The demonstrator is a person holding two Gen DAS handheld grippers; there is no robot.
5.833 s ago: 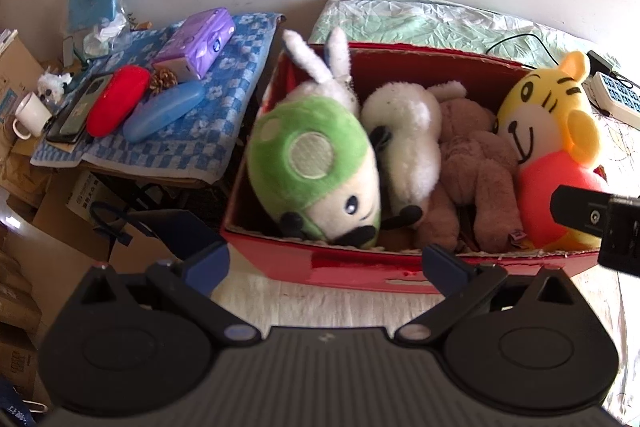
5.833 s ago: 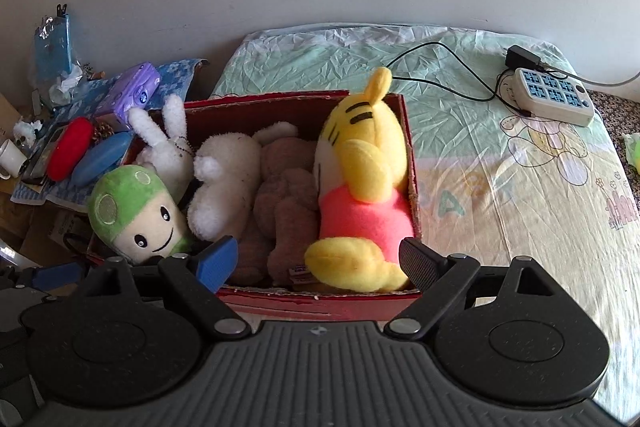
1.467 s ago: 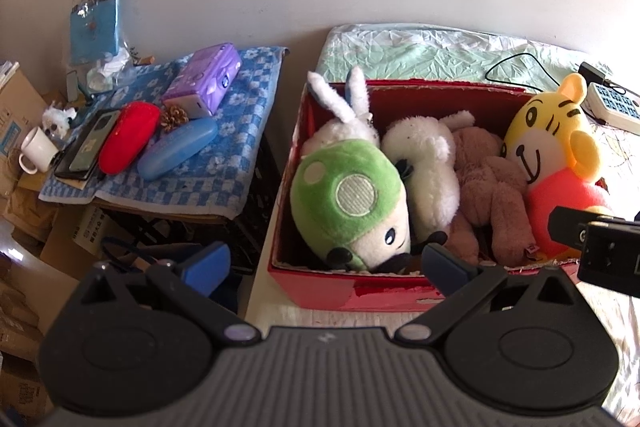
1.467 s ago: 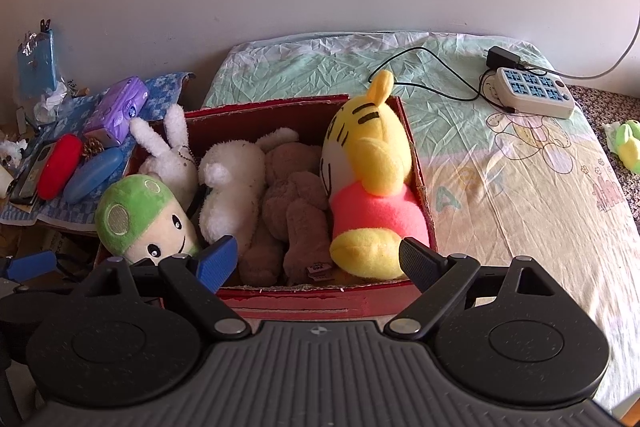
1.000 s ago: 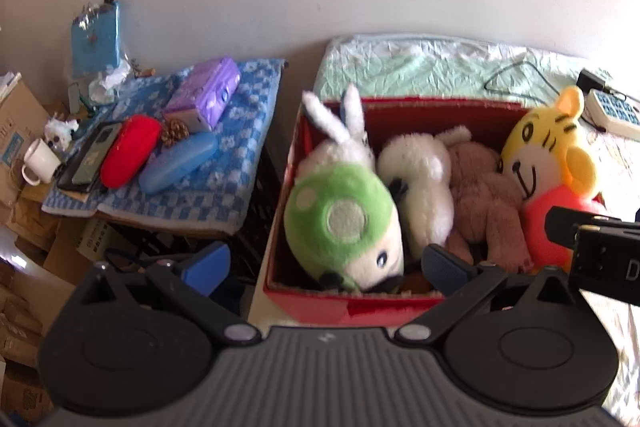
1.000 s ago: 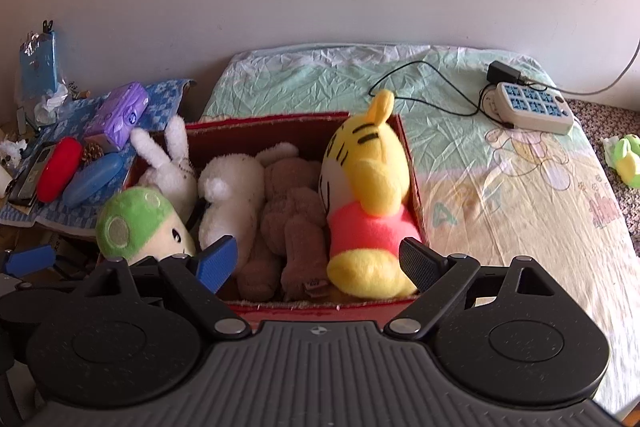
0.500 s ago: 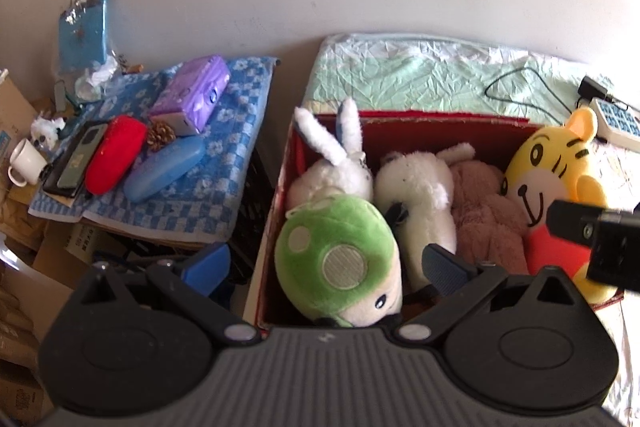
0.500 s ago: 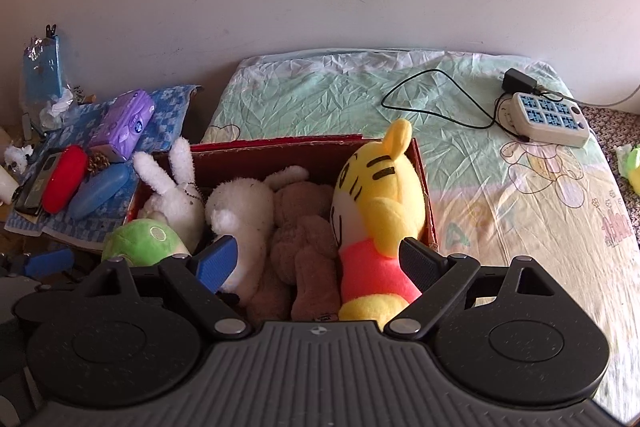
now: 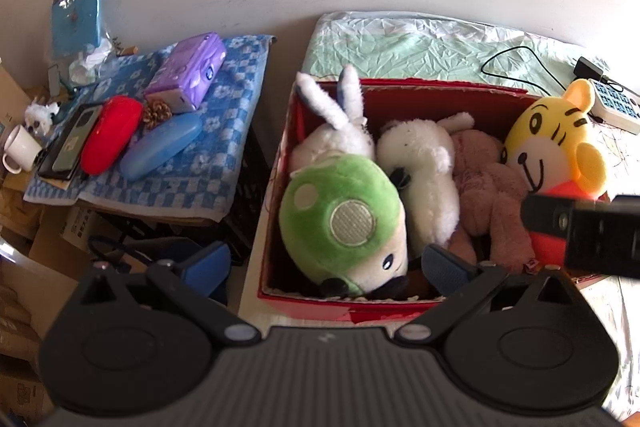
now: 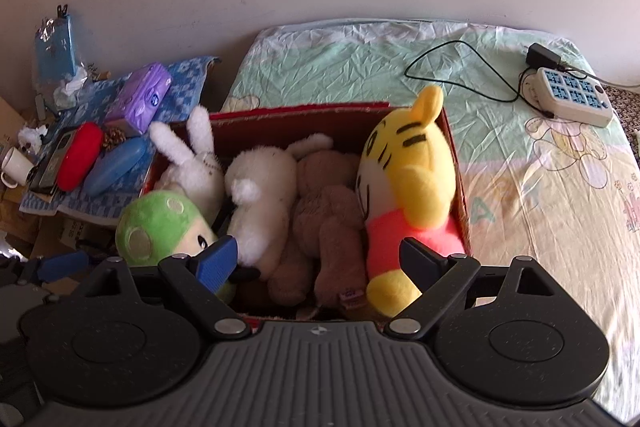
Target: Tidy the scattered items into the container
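A red box [image 9: 276, 187] [image 10: 460, 187] on the bed holds several plush toys: a green mushroom [image 9: 340, 219] [image 10: 160, 227], a white rabbit [image 9: 336, 123] [image 10: 192, 163], a white plush [image 9: 424, 171] [image 10: 264, 195], a brown bear [image 9: 488, 195] [image 10: 328, 219] and a yellow tiger [image 9: 556, 147] [image 10: 412, 179]. My left gripper [image 9: 326, 263] is open and empty over the box's near left corner. My right gripper [image 10: 320, 259] is open and empty above the box's near edge; its body shows at the right of the left wrist view [image 9: 584, 231].
A side table with a blue checked cloth [image 9: 224, 147] carries a purple pack [image 9: 188, 71], a red case [image 9: 112, 131], a blue case [image 9: 160, 147], a phone and a mug [image 9: 20, 147]. A power strip [image 10: 572, 95] with a cable lies on the bed sheet [image 10: 540, 187]. Cardboard boxes sit lower left.
Both grippers have shifted slightly over the box and stay open and empty. The toys have not moved.
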